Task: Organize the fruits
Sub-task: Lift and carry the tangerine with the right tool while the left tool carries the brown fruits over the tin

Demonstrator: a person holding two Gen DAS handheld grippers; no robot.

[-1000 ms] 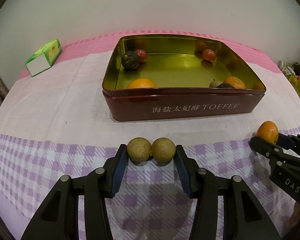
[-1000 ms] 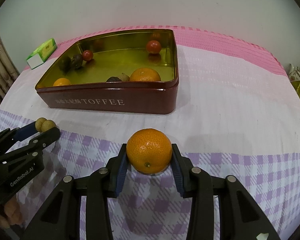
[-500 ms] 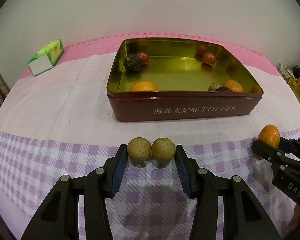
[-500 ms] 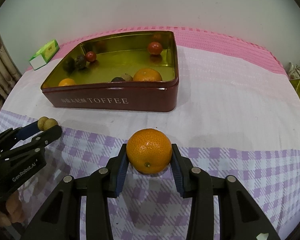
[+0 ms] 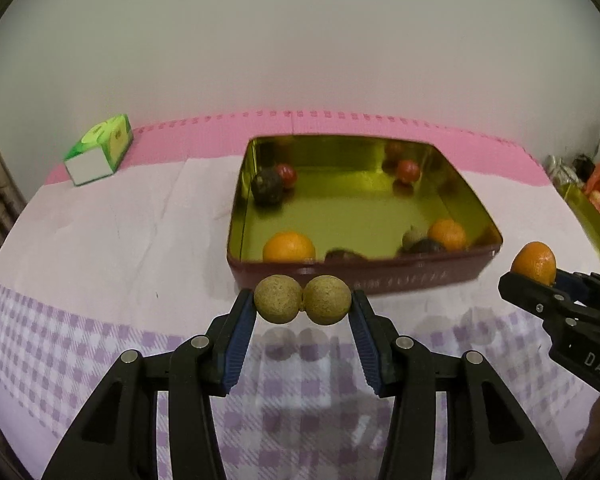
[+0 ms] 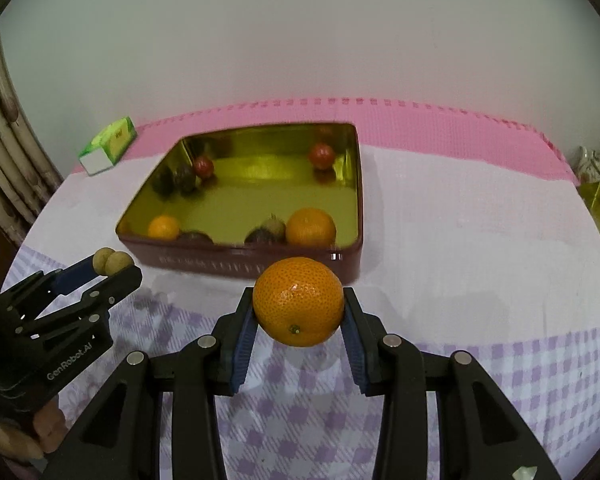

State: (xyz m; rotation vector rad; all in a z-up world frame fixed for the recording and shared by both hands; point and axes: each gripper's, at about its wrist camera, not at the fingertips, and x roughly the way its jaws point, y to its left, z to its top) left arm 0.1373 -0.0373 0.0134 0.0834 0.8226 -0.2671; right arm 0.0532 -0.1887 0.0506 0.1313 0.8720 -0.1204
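My left gripper (image 5: 302,305) is shut on two small tan round fruits (image 5: 278,299), held above the checked cloth just before the tin's near wall. My right gripper (image 6: 299,307) is shut on an orange (image 6: 299,307), held above the cloth near the tin's near right corner. The dark red toffee tin (image 5: 420,276) has a gold inside and holds two oranges (image 5: 289,246), small red fruits (image 5: 408,170) and dark fruits (image 5: 267,186). In the right wrist view the left gripper (image 6: 112,263) shows at the left with its fruits. In the left wrist view the right gripper (image 5: 534,263) shows at the right.
A green and white box (image 5: 100,150) lies at the far left on the pink strip. A second gold container (image 5: 588,216) with an orange bag stands at the right edge. A wall rises behind the table. Curtain folds (image 6: 4,152) hang at the left.
Both grippers have risen and tilted, so the tin's inside shows more from above. Each still holds its fruit. The fruits in the tin have not moved.
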